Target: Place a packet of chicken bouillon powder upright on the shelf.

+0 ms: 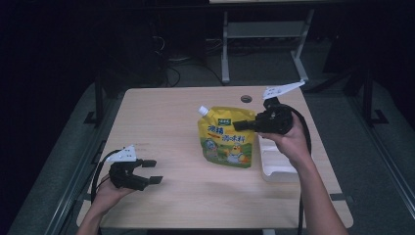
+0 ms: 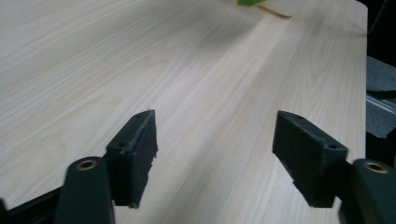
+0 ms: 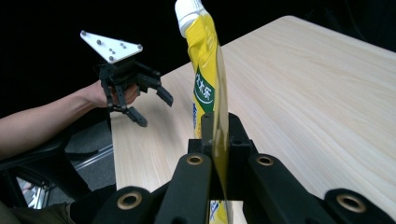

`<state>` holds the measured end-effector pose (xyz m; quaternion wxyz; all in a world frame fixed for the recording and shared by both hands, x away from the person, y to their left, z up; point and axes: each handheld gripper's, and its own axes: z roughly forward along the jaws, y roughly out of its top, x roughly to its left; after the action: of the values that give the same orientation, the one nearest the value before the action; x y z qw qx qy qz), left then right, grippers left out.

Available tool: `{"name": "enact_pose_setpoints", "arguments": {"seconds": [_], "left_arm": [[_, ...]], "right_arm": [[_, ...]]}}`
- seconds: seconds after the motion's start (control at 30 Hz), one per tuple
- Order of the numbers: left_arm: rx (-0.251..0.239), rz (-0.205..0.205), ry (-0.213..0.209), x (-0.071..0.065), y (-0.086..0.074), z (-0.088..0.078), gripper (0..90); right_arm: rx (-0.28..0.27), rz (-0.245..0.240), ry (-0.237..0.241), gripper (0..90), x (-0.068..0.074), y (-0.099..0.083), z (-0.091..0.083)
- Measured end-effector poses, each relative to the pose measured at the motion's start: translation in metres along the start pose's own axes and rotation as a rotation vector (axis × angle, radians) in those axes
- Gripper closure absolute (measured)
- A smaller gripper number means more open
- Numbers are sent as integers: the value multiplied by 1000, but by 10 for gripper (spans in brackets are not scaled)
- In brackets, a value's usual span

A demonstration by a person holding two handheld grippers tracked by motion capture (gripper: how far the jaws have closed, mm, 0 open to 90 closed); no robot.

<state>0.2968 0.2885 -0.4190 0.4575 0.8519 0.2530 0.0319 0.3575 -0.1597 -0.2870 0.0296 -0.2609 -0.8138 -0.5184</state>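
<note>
Right gripper (image 1: 242,125) clamped on yellow spout pouch's (image 1: 226,139) edge, held upright mid-table, long axis vertical, white cap (image 1: 202,110) up. White tray (image 1: 276,164) just beside pouch, under right hand (image 1: 288,142). Left gripper (image 1: 149,171) well apart at near-left table (image 1: 171,117) edge, jaws spread, empty. Bare wood between, nothing blocking.

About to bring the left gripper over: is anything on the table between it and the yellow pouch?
No. In the high view only bare table lies between the open left gripper and the yellow spouted pouch, which the right gripper holds.
</note>
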Motion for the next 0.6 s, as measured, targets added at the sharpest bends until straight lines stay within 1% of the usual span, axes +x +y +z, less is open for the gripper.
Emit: {"name": "enact_pose_setpoints", "arguments": {"seconds": [0.03, 0.07, 0.1, 0.13, 0.2, 0.23, 0.27, 0.37, 0.43, 0.6], "left_arm": [[-1, 2, 2, -1, 0, 0, 280], [-1, 2, 2, -1, 0, 0, 273], [0, 5, 2, -1, 0, 1, 266], [0, 5, 2, -1, 0, 1, 263], [-2, -4, 2, -1, -5, 3, 262], [-2, -4, 2, -1, -5, 3, 262], [11, -7, 11, 0, -7, 4, 260], [0, -10, 21, 1, -9, 2, 255], [-9, -16, 19, 1, -10, 1, 252], [3, -19, 35, 2, -12, 2, 251]], "right_arm": [[-6, 3, -4, 896, -1, -1, -4], [-6, 3, -4, 896, -1, -1, -4], [-11, 4, -10, 896, -3, -1, -10], [-11, 4, -10, 896, -3, -1, -10], [-13, 3, -14, 896, -5, 1, -18], [-13, 3, -14, 896, -5, 1, -18], [-15, 5, -18, 896, -8, 1, -22], [-22, 9, -27, 896, -12, 2, -28], [-24, 16, -33, 896, -17, 2, -33], [-33, 30, -55, 896, -28, -1, -43]]}}
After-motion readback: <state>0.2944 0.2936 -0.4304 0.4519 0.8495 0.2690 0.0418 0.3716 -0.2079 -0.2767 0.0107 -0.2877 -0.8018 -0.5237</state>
